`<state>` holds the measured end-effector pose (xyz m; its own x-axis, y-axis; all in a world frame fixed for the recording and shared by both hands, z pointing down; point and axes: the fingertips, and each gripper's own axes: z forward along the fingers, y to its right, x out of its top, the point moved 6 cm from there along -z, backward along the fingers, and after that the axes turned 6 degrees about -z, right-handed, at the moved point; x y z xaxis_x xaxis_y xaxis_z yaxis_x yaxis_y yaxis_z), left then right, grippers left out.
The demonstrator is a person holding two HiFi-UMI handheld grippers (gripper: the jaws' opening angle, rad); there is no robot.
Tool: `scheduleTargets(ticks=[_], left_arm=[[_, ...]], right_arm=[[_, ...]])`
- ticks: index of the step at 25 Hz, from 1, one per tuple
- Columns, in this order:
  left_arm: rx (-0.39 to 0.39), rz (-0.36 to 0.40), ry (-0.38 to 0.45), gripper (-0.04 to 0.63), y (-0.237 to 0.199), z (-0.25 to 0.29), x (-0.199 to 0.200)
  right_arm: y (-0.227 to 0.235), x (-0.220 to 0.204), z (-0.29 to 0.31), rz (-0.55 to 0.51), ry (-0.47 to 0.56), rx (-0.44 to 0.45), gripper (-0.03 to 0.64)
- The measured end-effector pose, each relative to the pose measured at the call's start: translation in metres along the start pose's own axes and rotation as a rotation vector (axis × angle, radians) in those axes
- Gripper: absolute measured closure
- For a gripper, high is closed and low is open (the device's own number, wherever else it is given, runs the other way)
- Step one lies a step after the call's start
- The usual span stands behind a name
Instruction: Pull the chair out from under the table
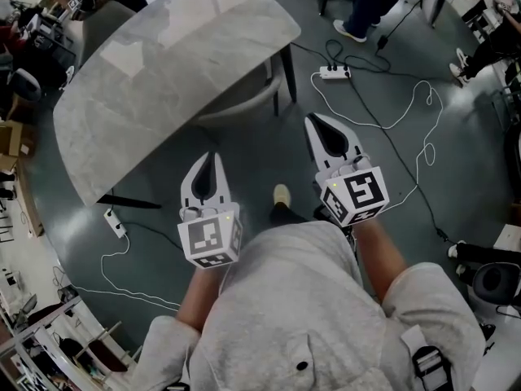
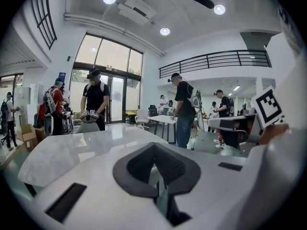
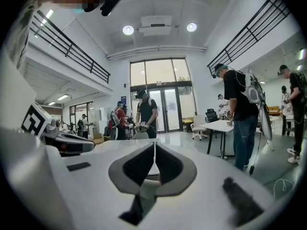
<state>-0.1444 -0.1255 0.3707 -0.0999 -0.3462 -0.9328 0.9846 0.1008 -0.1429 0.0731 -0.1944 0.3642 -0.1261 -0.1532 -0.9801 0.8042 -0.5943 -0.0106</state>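
Note:
In the head view a pale marble table (image 1: 163,80) fills the upper left. A light grey chair (image 1: 242,98) is tucked under its near right edge, only part of its shell showing beside dark legs (image 1: 288,73). My left gripper (image 1: 213,156) is shut and empty, its tip just short of the table's edge. My right gripper (image 1: 313,121) is also shut and empty, over bare floor to the right of the chair. In the left gripper view the shut jaws (image 2: 154,145) point across the tabletop (image 2: 72,147). The right gripper view shows shut jaws (image 3: 153,144) level with the tabletop (image 3: 115,145).
A white power strip (image 1: 334,72) and looping cables (image 1: 415,129) lie on the floor to the right. Another strip (image 1: 115,222) lies lower left. A second grey chair (image 1: 106,19) stands at the table's far side. People stand around; another table (image 2: 165,120) is beyond.

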Motion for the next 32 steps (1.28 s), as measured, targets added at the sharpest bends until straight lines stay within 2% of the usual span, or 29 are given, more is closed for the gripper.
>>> scheduleTargets(ticks=[16,27,32], left_arm=[[0.055,0.032,-0.032,0.583,0.024,0.065,0.009],[0.06,0.04,-0.056,0.583,0.013,0.062,0.006],[0.038,0.034,-0.064,0.583,-0.001,0.064,0.005]], right_arm=[[0.054,-0.011,0.05,0.043,-0.011,0.107,0.591],[0.043,-0.017,0.058,0.046,-0.04,0.127,0.591],[0.032,-0.017,0.064,0.011,-0.057,0.12,0.591]])
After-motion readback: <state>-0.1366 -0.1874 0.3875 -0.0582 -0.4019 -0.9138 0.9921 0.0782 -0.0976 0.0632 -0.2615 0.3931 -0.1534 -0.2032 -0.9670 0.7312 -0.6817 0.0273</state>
